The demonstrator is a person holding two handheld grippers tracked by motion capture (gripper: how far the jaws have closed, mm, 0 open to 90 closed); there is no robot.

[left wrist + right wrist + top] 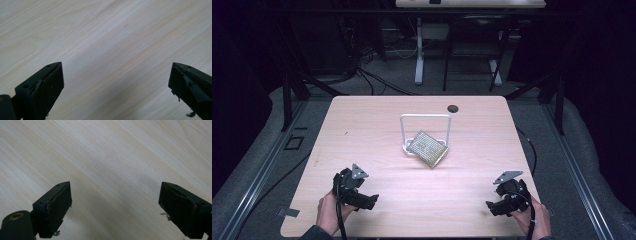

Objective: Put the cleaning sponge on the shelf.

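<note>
Although nothing was held, the table (377,125) carried near its middle a white wire stand (425,131) with a perforated circuit board (427,148) leaning tilted against its base, well apart from the left gripper (362,197) and right gripper (497,205), both with jaws spread wide over bare wood. The board was judged light, stiff and somewhat fragile, best pinched at a free edge. Its holes and underside could not be made out.

The forearms are cut off by the bottom edge of the high view. The stand's (426,131) base is partly hidden by the board (427,148), whose pattern is too small to be read.
</note>
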